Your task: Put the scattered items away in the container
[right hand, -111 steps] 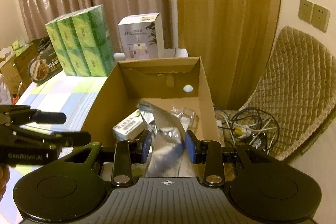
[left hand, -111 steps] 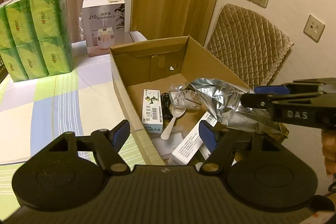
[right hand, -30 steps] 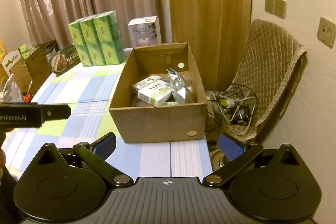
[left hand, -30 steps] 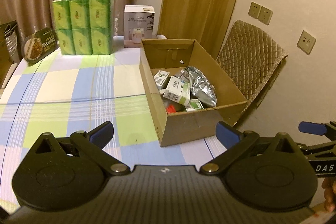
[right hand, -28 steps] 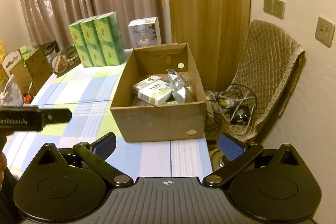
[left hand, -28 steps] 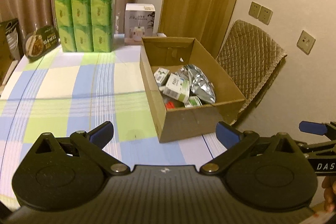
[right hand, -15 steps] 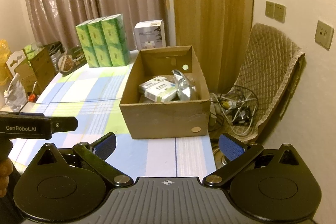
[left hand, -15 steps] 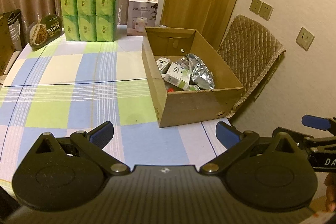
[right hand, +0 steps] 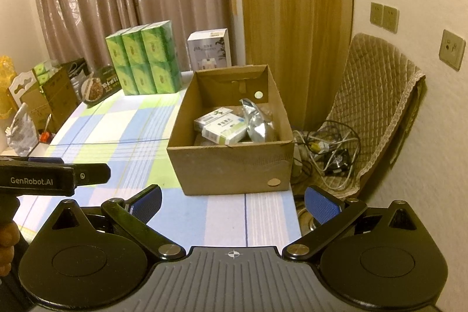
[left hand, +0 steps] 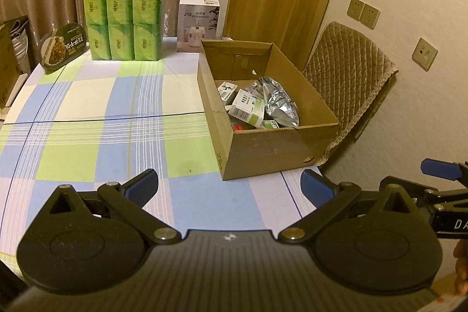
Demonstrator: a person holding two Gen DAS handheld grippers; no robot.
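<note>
An open cardboard box (left hand: pixel 278 145) (right hand: pixel 234 165) stands at the right end of the checked tablecloth (left hand: pixel 102 119) (right hand: pixel 117 127). Inside lie a silver foil bag (left hand: pixel 280 104) (right hand: pixel 256 126), white and green medicine cartons (left hand: pixel 247 108) (right hand: pixel 223 132) and other small items. My left gripper (left hand: pixel 229 184) is open and empty, held back from the box over the near table edge. My right gripper (right hand: pixel 234 202) is also open and empty, in front of the box. Each gripper shows at the edge of the other's view.
Stacked green tissue packs (left hand: pixel 122 22) (right hand: pixel 144 60), a white appliance box (left hand: pixel 199 22) (right hand: pixel 209 50) and a round food package (left hand: pixel 63 48) stand at the table's far side. A quilted chair (left hand: pixel 348 75) (right hand: pixel 377 107) and tangled cables (right hand: pixel 327 148) are right of the table.
The right gripper let go of the foil bag inside the box. Both grippers opened wide and drew back from the box, which now looks smaller and farther.
</note>
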